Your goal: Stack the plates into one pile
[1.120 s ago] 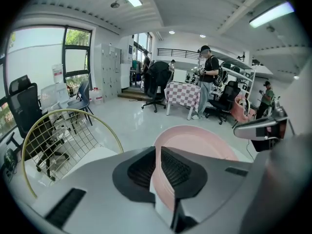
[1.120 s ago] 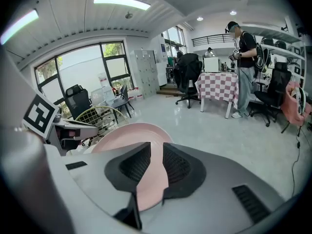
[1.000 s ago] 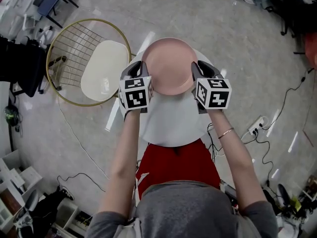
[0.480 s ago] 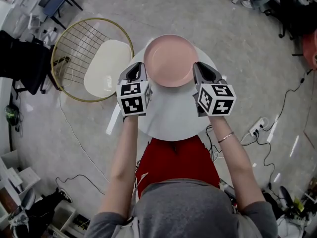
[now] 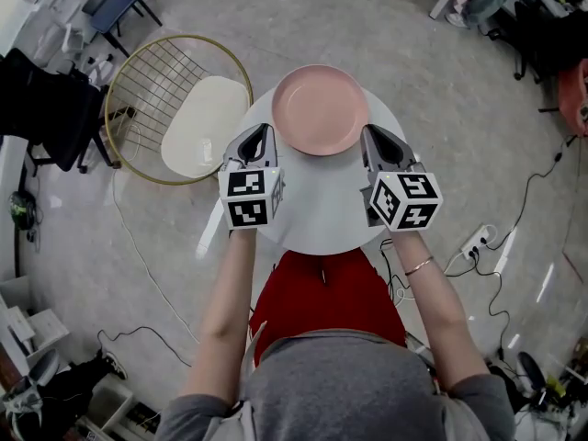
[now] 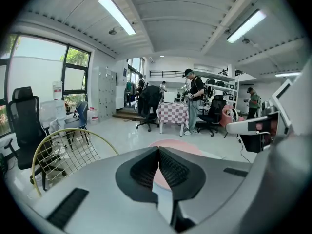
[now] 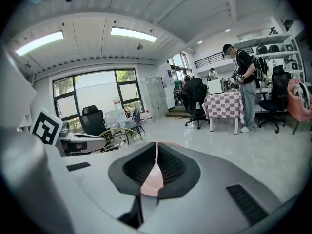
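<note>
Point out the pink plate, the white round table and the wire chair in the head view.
pink plate (image 5: 320, 108), head view, middle of its dish.
white round table (image 5: 322, 219), head view, bare top nearer the person than the plate.
wire chair (image 5: 204, 125), head view, its cream seat.

Smooth, faintly glossy pink plate on matt white tabletop
Gold wire chair, probably metal; polished floor gleams.

**Open-plan office-lab**

Holds black swivel chairs, a table with a checked cloth and grey lockers under long ceiling strip lights. Has tall windows and a polished floor strewn with cables and a power strip.
</note>
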{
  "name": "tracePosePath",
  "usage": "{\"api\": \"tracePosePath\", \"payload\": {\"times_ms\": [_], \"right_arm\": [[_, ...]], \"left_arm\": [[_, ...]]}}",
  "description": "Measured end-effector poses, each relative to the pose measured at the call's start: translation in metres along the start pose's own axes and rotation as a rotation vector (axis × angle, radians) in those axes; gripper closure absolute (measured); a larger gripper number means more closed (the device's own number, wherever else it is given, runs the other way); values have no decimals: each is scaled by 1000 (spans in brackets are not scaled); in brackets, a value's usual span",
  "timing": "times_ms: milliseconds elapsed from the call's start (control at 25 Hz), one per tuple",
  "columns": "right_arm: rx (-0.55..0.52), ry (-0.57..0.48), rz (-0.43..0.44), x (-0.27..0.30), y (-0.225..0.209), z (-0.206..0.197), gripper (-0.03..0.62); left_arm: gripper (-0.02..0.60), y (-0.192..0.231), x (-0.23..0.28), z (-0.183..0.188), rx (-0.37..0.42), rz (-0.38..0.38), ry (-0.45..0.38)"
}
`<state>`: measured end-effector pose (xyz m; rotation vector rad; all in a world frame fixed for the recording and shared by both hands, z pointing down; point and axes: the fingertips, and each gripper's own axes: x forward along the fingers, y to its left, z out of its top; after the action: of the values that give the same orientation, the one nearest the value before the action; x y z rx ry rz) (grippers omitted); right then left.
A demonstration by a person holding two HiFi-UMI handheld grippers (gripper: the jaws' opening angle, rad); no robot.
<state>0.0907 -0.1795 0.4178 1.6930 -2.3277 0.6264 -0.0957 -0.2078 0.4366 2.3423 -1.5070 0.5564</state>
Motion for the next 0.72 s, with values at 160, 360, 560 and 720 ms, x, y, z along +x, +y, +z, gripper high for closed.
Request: {"api": "tracePosePath", "payload": {"times_ms": [160,360,560,720], "right_arm": [[-7,-24,3,-20,8,-1,562],[-9,-47,-9,-44,14,-5,565],[-23,-80,-7,-60,24,-3,565],[-36,-112,-21,-72,28,3,566]], "left_arm": [[565,-4,-20,4,12,3,-34],[565,-12,-42,8,33,5,-79],[565,-18,-62,8,24,-1,-111],[565,-24,-73,11,19,-2,-131]]}}
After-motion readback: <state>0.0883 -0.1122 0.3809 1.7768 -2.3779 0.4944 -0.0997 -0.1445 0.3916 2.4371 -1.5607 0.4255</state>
